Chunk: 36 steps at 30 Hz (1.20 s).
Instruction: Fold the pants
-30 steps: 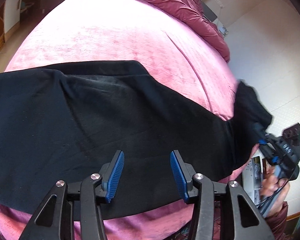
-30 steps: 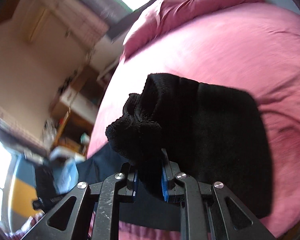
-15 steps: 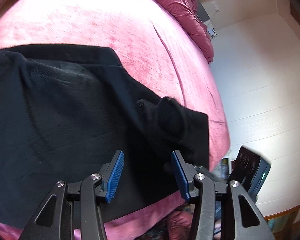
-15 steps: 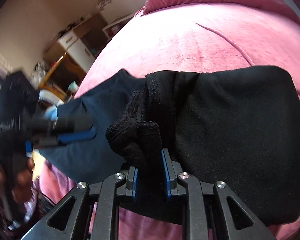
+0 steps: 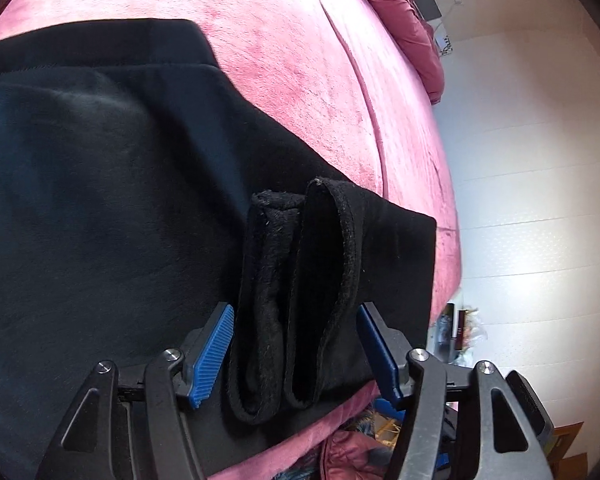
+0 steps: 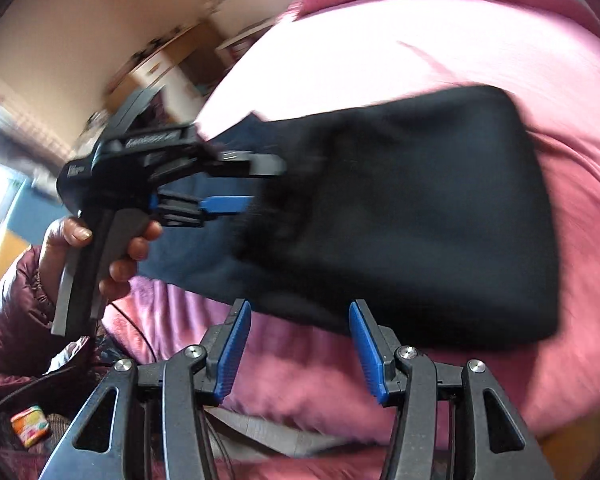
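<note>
I see the black pants [image 5: 100,200] lying folded on the pink bed [image 5: 320,80]. My left gripper [image 5: 296,344] is opening astride their bunched cuffs [image 5: 300,280], pads seemingly clear, though it's dark there. My right gripper [image 6: 300,348] is opening too, empty, just short of the near edge.

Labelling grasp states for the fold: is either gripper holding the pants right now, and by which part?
Neither. The right gripper is opening, with nothing between its fingers. The left gripper is opening around the bunched hem of the pants, pads not pressing it.

One pants [image 5: 100,200], two tongs [image 5: 296,350].
</note>
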{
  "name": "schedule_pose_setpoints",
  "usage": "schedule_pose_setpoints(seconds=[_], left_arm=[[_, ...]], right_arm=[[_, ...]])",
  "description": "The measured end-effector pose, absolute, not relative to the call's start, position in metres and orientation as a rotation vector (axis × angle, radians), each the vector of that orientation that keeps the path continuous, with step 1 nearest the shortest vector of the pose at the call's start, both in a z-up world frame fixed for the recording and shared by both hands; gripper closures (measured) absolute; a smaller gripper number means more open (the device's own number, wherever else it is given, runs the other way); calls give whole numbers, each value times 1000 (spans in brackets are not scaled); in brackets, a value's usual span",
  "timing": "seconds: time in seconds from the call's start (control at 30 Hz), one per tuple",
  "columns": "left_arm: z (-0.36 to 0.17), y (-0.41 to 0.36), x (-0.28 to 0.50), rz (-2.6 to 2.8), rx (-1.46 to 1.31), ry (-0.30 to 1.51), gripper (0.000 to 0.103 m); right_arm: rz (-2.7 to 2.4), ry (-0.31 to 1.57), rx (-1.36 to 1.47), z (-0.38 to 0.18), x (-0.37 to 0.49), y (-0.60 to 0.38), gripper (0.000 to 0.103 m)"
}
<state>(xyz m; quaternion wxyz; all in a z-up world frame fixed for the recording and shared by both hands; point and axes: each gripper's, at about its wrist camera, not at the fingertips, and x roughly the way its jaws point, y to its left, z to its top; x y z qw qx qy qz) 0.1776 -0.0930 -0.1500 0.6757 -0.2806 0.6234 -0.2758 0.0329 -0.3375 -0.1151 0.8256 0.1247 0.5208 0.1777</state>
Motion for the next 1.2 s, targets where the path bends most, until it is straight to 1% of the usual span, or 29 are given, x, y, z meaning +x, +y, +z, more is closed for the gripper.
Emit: schedule_pose_setpoints(seconds=[0.13, 0.2, 0.23, 0.27, 0.37, 0.63, 0.67, 0.7, 0.73, 0.83, 0.9, 1.03, 1.13, 1.17, 1.2], left_arm=[[-151, -111, 178, -617, -600, 1421, 41], [-150, -120, 177, -630, -570, 1408, 64], [-149, -125, 177, -624, -525, 1407, 84], [-148, -127, 176, -620, -514, 1405, 83], [-131, -128, 173, -665, -521, 1352, 85], [-57, -120, 171, -797, -582, 1178, 87], [-50, -118, 170, -808, -582, 1155, 87], [-45, -117, 170, -811, -582, 1139, 87], [-41, -112, 169, -804, -579, 1123, 88], [-60, -94, 166, -744, -534, 1147, 89], [-91, -89, 165, -675, -511, 1222, 89], [-146, -74, 160, -577, -518, 1348, 89], [-156, -67, 153, -599, -589, 1328, 89], [-153, -67, 153, -610, -592, 1324, 86], [-150, -65, 154, -611, -587, 1319, 85]], right_arm=[[199, 1082, 336, -110, 3, -394, 50], [97, 1074, 364, -112, -11, -418, 50], [62, 1077, 376, -112, -18, -431, 50], [16, 1085, 395, -118, -21, -440, 50], [-41, 1097, 413, -130, -20, -446, 50], [-92, 1059, 315, -134, 11, -438, 49], [-106, 1052, 305, -134, 15, -437, 51], [-121, 1047, 294, -133, 18, -436, 61], [-137, 1048, 281, -134, 21, -434, 66], [-179, 1087, 229, -145, 27, -428, 66], [-193, 1116, 183, -156, 28, -423, 65], [-184, 1131, 179, -160, 31, -423, 59], [-180, 1133, 190, -162, 33, -425, 57], [-179, 1134, 195, -163, 33, -425, 56], [-179, 1134, 202, -163, 33, -427, 56]])
